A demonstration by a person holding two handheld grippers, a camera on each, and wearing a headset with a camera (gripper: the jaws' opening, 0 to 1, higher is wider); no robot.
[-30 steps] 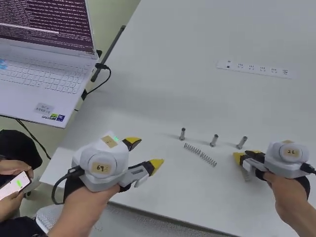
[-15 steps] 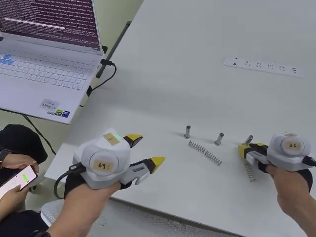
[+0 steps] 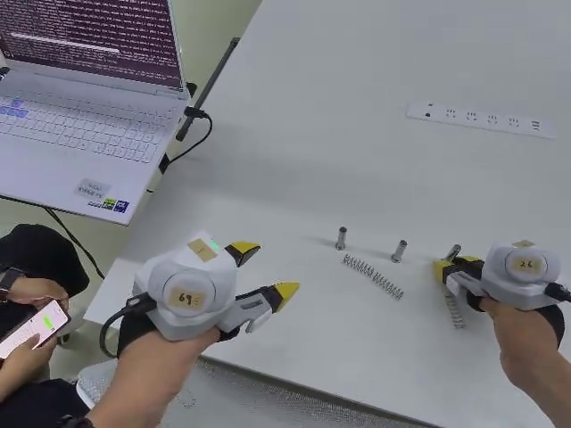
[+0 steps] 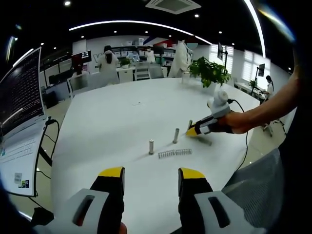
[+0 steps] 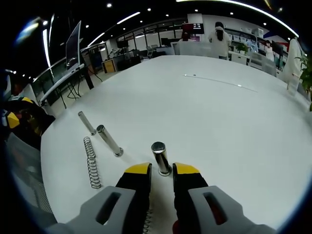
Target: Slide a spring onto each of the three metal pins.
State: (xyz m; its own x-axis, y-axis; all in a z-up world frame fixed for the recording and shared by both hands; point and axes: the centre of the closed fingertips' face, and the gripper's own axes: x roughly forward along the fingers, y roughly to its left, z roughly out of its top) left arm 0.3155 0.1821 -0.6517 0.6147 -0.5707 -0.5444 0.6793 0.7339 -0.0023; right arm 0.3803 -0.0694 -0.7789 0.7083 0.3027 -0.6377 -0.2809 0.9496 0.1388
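Metal left pin (image 3: 341, 237), middle pin (image 3: 399, 251) & right pin (image 3: 453, 252) stand in a row on the white table (image 3: 357, 134), all 3 bare, no spring on any yet. What's new: your right gripper (image 3: 442, 267) has crept up to the right pin in the last sec. It was a bit back from it; now its yellow tips sit just beside the pin's foot, & in the right gripper view the pin stands right in front of the gap. The head view slid a little too, but that's your head moving, not the things. The jaws are close together w/ a thin gap. The near spring (image 3: 455, 308) lies under that gripper, pointing back at you, & a bit of it peeks low in the gap; I can't tell if the jaws pinch it or if it just rests on the table. The loose spring (image 3: 373, 275) lies flat just in front of the left & middle pins, same spot as before. Your left gripper (image 3: 263, 272) has stayed by the near edge, jaws wide open, holding nothing. So I think you're lining up for pin no. 1: the job is at its start, w/ all 3 pins to go. Next, the spring's end must go up over the pin top.
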